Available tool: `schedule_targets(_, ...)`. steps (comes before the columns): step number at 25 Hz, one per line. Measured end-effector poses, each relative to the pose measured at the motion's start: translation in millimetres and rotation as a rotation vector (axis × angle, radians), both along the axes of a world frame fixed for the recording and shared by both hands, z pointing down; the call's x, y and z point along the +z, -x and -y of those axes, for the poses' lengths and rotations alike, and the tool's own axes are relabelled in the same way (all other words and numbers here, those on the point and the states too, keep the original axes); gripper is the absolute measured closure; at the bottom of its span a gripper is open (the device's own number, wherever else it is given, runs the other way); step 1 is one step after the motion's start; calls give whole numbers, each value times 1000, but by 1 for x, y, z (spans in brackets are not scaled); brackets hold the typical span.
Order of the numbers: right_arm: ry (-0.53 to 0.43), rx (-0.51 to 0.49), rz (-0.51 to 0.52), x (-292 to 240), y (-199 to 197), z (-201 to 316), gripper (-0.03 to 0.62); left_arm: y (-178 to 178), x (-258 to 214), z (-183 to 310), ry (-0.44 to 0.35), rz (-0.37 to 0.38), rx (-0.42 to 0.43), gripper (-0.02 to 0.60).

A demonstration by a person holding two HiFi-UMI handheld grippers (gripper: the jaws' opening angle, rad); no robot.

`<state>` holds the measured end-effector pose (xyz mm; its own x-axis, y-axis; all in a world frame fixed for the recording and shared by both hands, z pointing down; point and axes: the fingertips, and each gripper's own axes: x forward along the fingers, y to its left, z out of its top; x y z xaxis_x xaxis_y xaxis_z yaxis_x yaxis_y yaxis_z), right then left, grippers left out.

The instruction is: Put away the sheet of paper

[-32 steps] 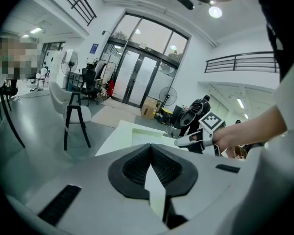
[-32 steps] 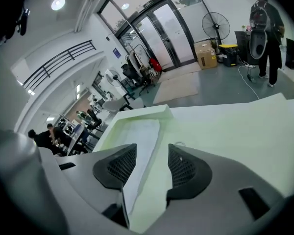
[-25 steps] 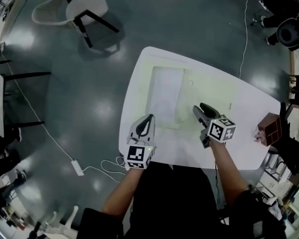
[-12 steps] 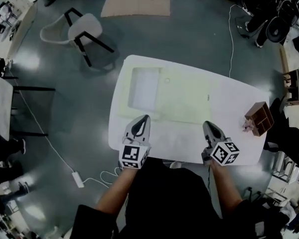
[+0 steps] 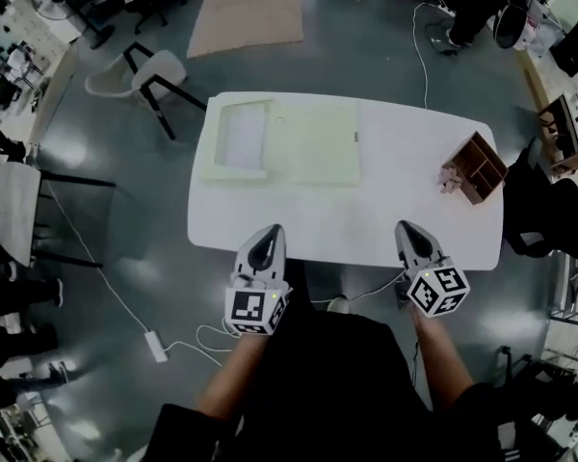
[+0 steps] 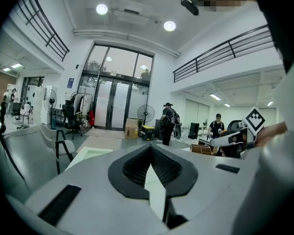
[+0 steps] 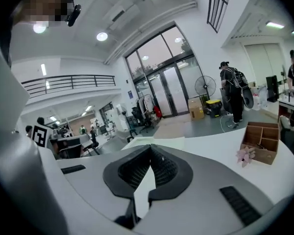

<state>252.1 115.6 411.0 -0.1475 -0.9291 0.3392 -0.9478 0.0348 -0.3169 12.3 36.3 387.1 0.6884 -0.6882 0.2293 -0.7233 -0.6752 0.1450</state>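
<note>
Over on the left, a chair (image 5: pixel 159 70) stands on the grey floor, well clear of the white table (image 5: pixel 366 210). The sheet of paper (image 5: pixel 241 135) lies flat at the table's far left corner, on the left part of a pale green pad (image 5: pixel 313 142). Its long axis runs away from the person, near edge to far edge. I cannot tell whether the sheet rests on top of that pad or is tucked under a clear cover. Nearer the person, the left gripper (image 5: pixel 269 234) hangs over the table's near edge with its pads pressed together and nothing between them. The right gripper (image 5: pixel 411 231) is level with it farther along, closed the same way and empty too. Both point across the table, so the sheet lies ahead of them and off to the left, well apart from either. The left gripper looks to me the nearer one for any reach. At the right end sits a wooden box (image 5: pixel 477 166) with open compartments, and something small and pinkish just beside it is too small to name. From the gripper views, each gripper's own body hides most of the tabletop.
</note>
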Motion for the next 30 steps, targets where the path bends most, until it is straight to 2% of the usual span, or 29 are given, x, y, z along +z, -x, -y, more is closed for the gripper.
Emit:
schedule_targets(5,-17,-33,-22,-5,9,-61,594,7,-10,-77,-24,31,-1,578)
schedule_targets(11,-43,-58,-41,-11,28,-98,594,37,-17,-121,-34,11,-63,578)
schedule_targets(17,-54,-87,-55,-20,47,-93,594,74,-24,-130,-93,42,-111,578)
schedule_targets(21,-64,-133,-82,-26,62,-85,594,96,-30,-129,-112,28,-160,578)
schedule_targets(30,-34,-159,-89,-10,70,-96,595,95,-28,-136,-104,43,-183,578)
